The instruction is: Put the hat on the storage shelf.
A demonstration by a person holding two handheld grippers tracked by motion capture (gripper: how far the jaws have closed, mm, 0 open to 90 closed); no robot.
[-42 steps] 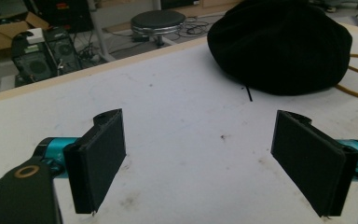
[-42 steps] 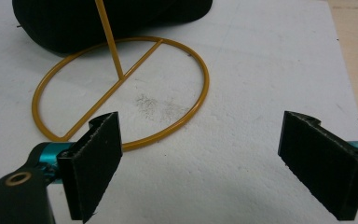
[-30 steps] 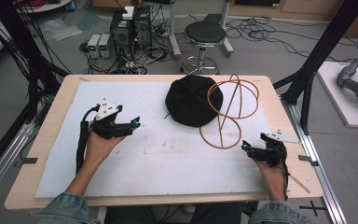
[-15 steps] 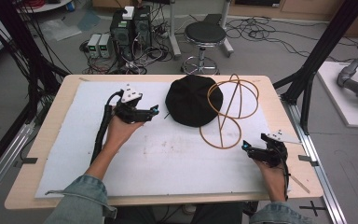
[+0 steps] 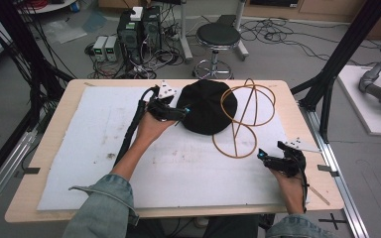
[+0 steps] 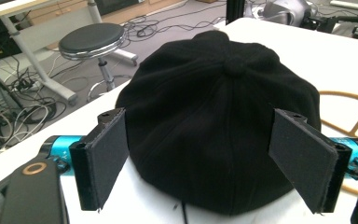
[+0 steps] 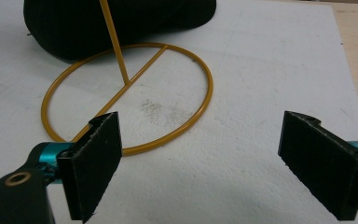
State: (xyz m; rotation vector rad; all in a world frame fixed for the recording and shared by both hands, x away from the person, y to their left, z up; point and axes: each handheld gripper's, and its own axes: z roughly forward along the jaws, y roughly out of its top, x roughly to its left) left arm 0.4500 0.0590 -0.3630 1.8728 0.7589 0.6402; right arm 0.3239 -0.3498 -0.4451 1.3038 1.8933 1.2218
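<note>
Since the earlier frame, left gripper (image 5: 178,111) had advanced toward 2 o'clock, jaws spread wide, flanking the soft black cap's (image 5: 207,106) 9 o'clock edge. Right gripper (image 5: 270,159) rested released at 5 o'clock, near the wire stand's (image 5: 238,134) round base on the white-padded tabletop (image 5: 79,148).

No readable text, label, brand, number or sign appears in any view. The black cap (image 5: 206,106), the yellow wire stand (image 5: 242,119), the white mat (image 5: 94,148) and both grippers carry no legible markings. The grey boxes (image 5: 105,48) on the floor at the far left are too small and blurred to read.
</note>
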